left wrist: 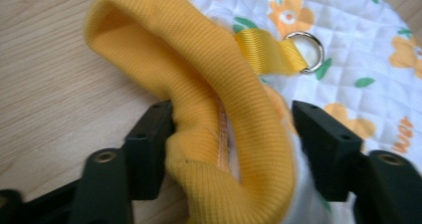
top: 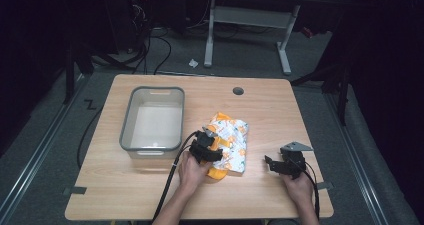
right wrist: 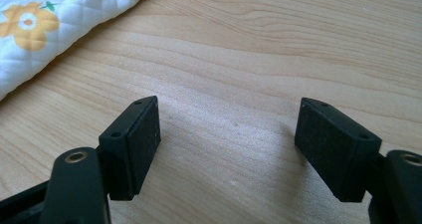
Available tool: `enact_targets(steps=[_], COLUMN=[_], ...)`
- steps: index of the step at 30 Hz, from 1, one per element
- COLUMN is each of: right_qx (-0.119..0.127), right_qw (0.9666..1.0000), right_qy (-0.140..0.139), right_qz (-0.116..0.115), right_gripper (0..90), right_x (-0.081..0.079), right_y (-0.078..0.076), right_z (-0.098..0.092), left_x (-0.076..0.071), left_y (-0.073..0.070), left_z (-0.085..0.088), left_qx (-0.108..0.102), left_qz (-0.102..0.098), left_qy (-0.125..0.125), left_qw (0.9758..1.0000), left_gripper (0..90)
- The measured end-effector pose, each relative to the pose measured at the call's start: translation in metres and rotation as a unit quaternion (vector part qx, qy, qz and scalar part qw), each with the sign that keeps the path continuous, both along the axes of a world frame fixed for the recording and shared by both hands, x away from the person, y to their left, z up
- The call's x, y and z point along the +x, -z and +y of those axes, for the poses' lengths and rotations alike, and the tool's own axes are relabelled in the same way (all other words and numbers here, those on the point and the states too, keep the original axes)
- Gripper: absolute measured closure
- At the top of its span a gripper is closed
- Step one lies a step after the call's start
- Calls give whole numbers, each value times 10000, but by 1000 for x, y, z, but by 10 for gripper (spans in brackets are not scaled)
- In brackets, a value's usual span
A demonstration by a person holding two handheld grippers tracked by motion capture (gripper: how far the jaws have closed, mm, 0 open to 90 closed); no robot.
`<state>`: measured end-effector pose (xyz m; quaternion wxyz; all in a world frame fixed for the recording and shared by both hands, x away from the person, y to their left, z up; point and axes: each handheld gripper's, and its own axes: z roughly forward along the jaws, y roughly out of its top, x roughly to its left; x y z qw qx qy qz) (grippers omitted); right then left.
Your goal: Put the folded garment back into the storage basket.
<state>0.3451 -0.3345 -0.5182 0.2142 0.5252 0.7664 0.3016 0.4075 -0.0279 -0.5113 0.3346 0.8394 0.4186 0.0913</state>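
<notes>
A quilted white garment (top: 234, 135) printed with orange flowers and edged with a yellow ribbed hem lies in the middle of the wooden table (top: 260, 110). My left gripper (top: 205, 146) sits over its near left end. In the left gripper view the yellow ribbed hem (left wrist: 199, 74) fills the gap of that gripper (left wrist: 234, 129), whose jaws stand wide on either side of the fold. A yellow strap with a metal ring (left wrist: 304, 51) lies just beyond. My right gripper (top: 274, 164) is open above bare wood, right of the garment (right wrist: 59, 30), with nothing inside it (right wrist: 226, 134).
A grey translucent bin (top: 129, 121) stands to the left of the garment with nothing in it. A round cable hole (top: 238, 91) sits near the table's far edge. Cables trail from both grippers toward the near edge.
</notes>
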Motion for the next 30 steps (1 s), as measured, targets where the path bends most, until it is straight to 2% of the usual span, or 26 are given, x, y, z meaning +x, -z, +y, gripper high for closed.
enact_targets(steps=[5,10,13,15,21,30], right_qx=[1,3,-1,-2,-2,-4], right_qw=[10000,10000,10000,10000,10000,10000], right_qy=[-1,-1,-4,-4,-4,-7], right_qz=[0,2,-2,-2,-2,-3], right_gripper=[263,263,263,263,263,263], right_x=[0,0,0,0,0,0], right_y=[0,0,0,0,0,0], right_z=[0,0,0,0,0,0], left_x=[0,-2,-3,-4,-9,-14], left_y=[-1,-5,-8,-14,-27,-50], left_z=[1,2,3,6,12,19], left_qx=[-314,-412,-505,-660,-941,-1252], left_qz=[278,280,250,263,158,11], left_qy=[62,87,104,116,205,362], left_qw=[9991,9987,9984,9974,9952,9915], left_gripper=[627,708,727,733,741,743])
